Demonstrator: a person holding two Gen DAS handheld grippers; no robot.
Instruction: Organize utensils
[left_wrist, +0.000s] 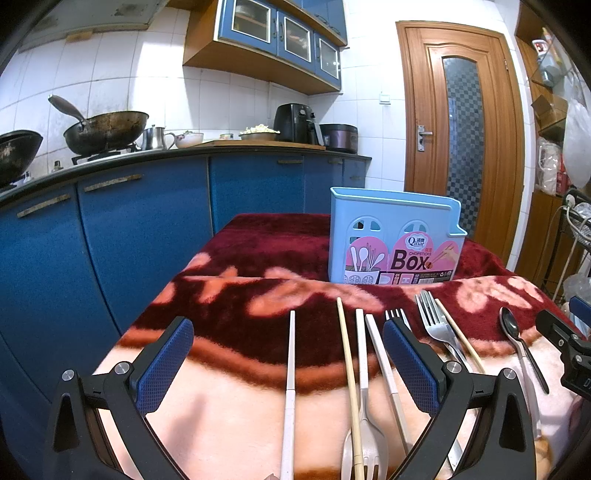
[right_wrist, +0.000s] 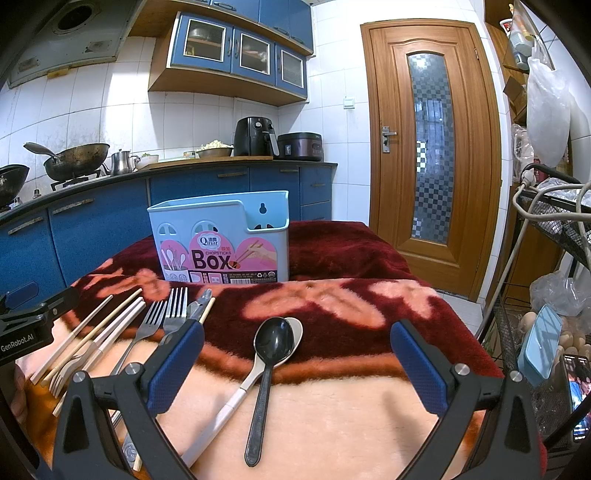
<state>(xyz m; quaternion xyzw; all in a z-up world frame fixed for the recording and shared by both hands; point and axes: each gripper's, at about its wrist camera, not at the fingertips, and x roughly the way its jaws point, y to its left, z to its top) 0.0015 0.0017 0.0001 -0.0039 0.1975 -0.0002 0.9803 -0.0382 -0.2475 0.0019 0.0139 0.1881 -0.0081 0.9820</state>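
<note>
Nothing sorted yet: blue box stands at 11 o'clock, apparently empty. Chopsticks, forks and spoons all lie on blanket. Left gripper and right gripper both spread wide, holding nothing

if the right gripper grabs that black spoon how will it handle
The black spoon looks like thin rigid plastic, so probably light and stiff. Its glossy bowl may be slippery. It overlaps the white spoon, so lifting could nudge that one.
</note>
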